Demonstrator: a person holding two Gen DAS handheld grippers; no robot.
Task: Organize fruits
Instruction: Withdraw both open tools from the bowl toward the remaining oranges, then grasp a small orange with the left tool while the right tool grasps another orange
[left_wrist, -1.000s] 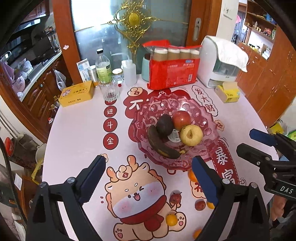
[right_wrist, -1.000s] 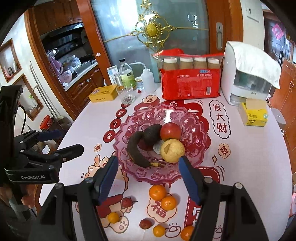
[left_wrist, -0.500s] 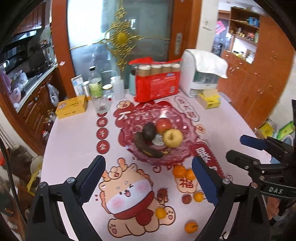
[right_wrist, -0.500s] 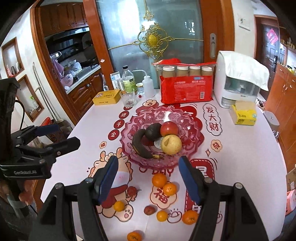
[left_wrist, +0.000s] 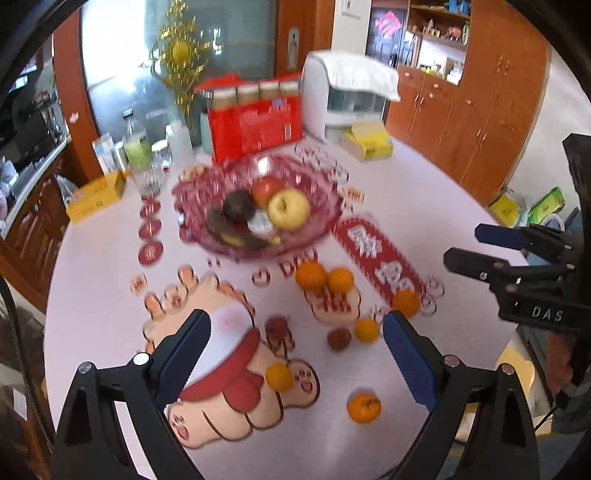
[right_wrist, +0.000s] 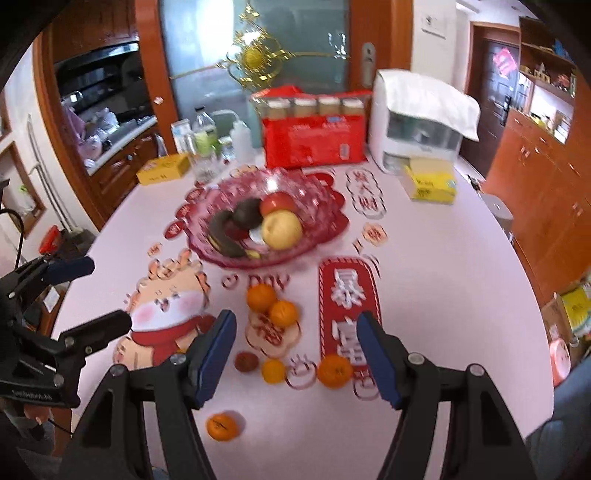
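Note:
A red glass fruit bowl (left_wrist: 317, 184) (right_wrist: 325, 206) on the round table holds a yellow apple (left_wrist: 289, 208) (right_wrist: 281, 229), a red apple (right_wrist: 277, 202), a dark avocado (left_wrist: 239, 206) and a blackened banana (right_wrist: 221, 236). Several oranges lie loose in front of it, among them a pair (left_wrist: 312, 274) (right_wrist: 261, 297), one near the front edge (left_wrist: 364, 407) (right_wrist: 221, 425), and one by the red sticker (right_wrist: 334, 370). Small dark red fruits (left_wrist: 339, 338) (right_wrist: 246, 361) lie among them. My left gripper (left_wrist: 295, 354) and right gripper (right_wrist: 297, 354) are both open and empty above the near table.
A red snack pack (left_wrist: 255, 122), a white appliance under a cloth (right_wrist: 417, 122), a yellow tissue box (right_wrist: 430, 182), bottles and a glass (left_wrist: 147, 170), and a yellow box (left_wrist: 96, 195) line the table's far side. Wooden cabinets (left_wrist: 480, 110) stand to the right.
Both grippers have drawn back and risen from the bowl, so more of the near table and the loose oranges now show. Both stay open.

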